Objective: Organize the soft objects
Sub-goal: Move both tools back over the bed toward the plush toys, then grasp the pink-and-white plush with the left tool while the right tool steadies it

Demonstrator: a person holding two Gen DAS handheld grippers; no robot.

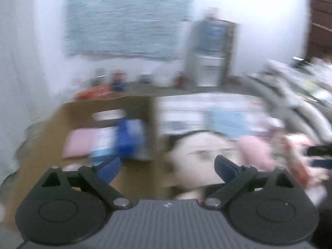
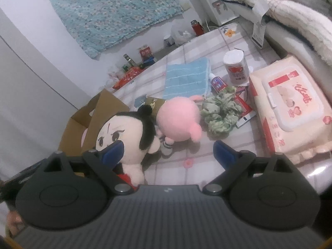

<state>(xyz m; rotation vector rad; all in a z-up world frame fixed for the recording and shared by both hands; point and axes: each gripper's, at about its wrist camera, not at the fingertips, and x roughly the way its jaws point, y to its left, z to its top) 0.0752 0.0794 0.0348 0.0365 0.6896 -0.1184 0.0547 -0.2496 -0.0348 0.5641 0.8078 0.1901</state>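
- Doll [image 2: 126,132], a plush figure with a round cream head, black felt hair and a topknot pompom, is lying on the checked tablecloth [image 2: 207,166] at the table's near-left edge, at about 10 o'clock from the right gripper [image 2: 168,153].
- Right gripper is standing spread wide, its blue pads gripping nothing; the left pad [image 2: 114,151] is overlapping the doll's face in view, and contact cannot be told.
- Pink plush [image 2: 178,120], fuzzy and ball-shaped, is sitting just beside the doll at its 2 o'clock.
- Green scrunchie [image 2: 220,112], crinkled fabric, is lying at 3 o'clock of the pink plush.
- Blue towel [image 2: 186,76], ribbed and folded square, is lying flat at 12 o'clock of the plush.
- Wipes pack [image 2: 290,108], soft with a hard oval lid, is filling the right side.
- Cardboard box [image 2: 89,112] is standing open at the table's left edge.
- Left gripper [image 1: 166,170] is also gaping wide and empty in a motion-blurred view; the box [image 1: 87,128] is at its 10 o'clock, holding a pink soft item [image 1: 81,145] and blue ones [image 1: 128,139], and the doll's face [image 1: 203,155] is at 1 o'clock.
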